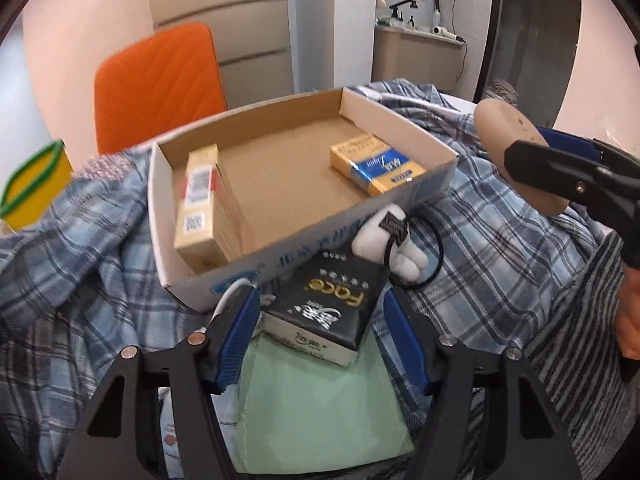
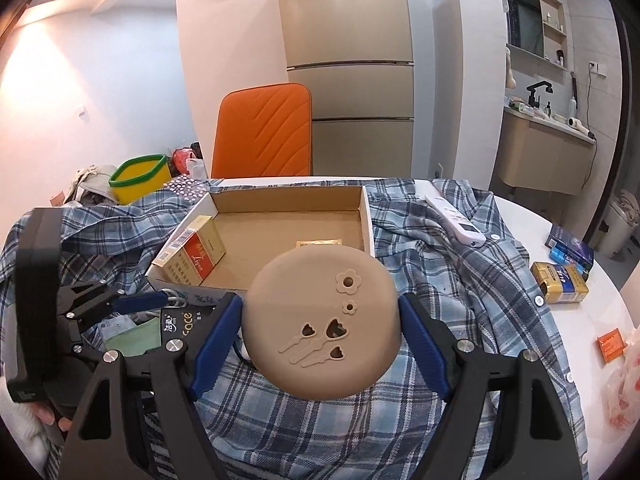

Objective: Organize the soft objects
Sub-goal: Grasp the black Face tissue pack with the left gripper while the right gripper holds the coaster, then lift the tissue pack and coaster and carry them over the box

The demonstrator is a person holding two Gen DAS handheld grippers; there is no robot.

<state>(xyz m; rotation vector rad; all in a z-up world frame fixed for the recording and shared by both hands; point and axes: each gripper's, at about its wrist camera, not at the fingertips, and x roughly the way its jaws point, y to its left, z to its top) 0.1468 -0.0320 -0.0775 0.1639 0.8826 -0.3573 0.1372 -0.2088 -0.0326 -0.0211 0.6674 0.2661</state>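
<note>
Right claw [image 2: 320,320]: clamped on a tan round pad [image 2: 320,320], blue fingers pressed against both its sides, held above the plaid shirt [image 2: 460,280] just before the cardboard box [image 2: 368,216].

Left claw [image 1: 320,312]: jaws part open, straddling a black tissue pack [image 1: 332,304]. The left finger sits just beside the pack's corner; the right finger stands off it. No grip is made.

The left view alone shows a white soft toy [image 1: 396,240] with a black hair tie [image 1: 424,256] looped round it, lying against the box's near wall and touching the tissue pack's far end. A green cloth [image 1: 320,400] lies under the pack. The right view hides these behind the pad.

The right view alone shows the bare white surface [image 2: 520,216] to the right, carrying a remote [image 2: 456,220], a gold packet [image 2: 560,282] and a blue packet [image 2: 570,250].

The box floor is mostly free; a carton [image 1: 204,204] occupies its left end, a yellow-and-blue packet [image 1: 376,164] its right. An orange chair [image 2: 264,128] stands behind the box and a yellow tub [image 2: 138,178] to its left.
</note>
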